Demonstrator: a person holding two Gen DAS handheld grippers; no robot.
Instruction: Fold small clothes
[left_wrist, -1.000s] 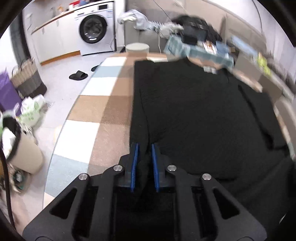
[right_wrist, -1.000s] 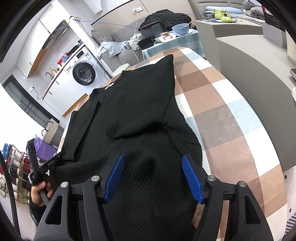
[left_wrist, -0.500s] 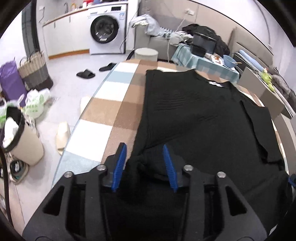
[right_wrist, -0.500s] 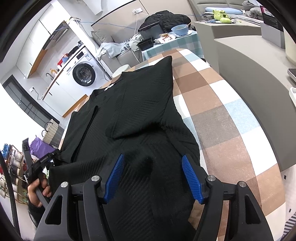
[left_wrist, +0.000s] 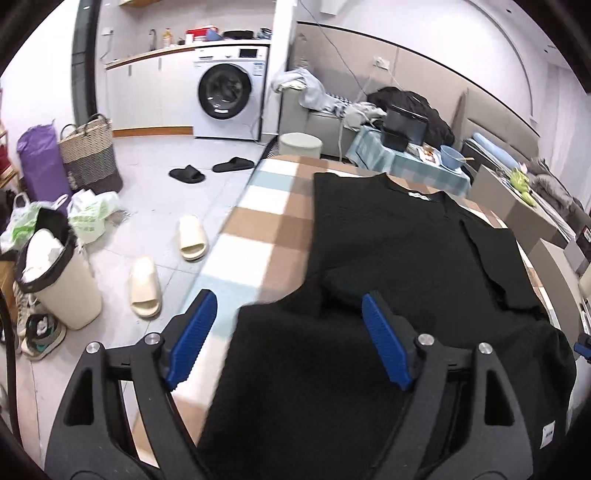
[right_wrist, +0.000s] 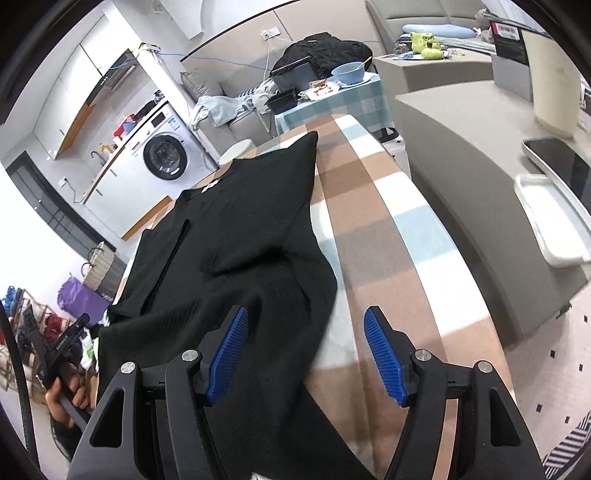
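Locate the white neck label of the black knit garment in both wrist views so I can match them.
Left wrist: white neck label sits upper centre-right, at the far collar of the black knit garment.
Right wrist: the label sits left of centre, in the upper half.
Shared landmark: white front-loading washing machine, upper left of centre in the left view and upper left in the right view.

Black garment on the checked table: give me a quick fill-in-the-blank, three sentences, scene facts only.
1. The black garment lies on a table covered with a ____ cloth.
2. The machine against the far wall is a ____ machine.
3. On the floor beside the table lies a pair of cream ____.

Missing words: checked; washing; slippers
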